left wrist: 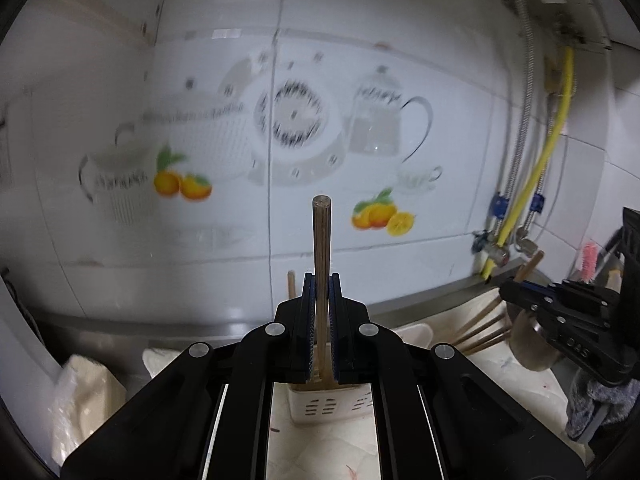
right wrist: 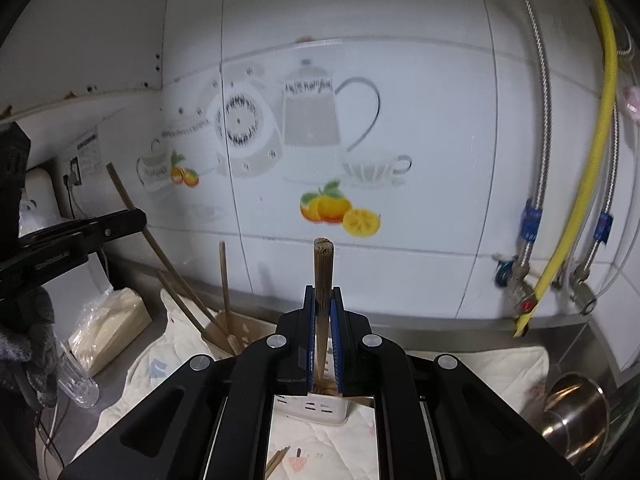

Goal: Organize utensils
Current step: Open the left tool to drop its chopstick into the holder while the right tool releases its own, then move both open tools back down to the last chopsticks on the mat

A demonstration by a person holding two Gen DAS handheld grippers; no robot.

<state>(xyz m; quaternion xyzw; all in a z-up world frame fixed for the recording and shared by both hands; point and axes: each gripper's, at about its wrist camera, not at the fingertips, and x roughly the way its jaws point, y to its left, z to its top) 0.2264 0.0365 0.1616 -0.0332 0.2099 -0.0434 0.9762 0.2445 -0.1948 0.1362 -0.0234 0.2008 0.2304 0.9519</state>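
the left tongs (left wrist: 322,280) are squeezed tight on one brown chopstick (left wrist: 322,232) pointing up. the right tongs (right wrist: 322,292) pinch another chopstick (right wrist: 323,268). below them, maybe touching, sits a white holder (right wrist: 312,408).

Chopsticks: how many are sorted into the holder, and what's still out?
Done: a few chopsticks stand in the cream holder. In hand: the left gripper and right gripper each clamp one upright chopstick. Left: at least two loose chopsticks lie on the cloth.
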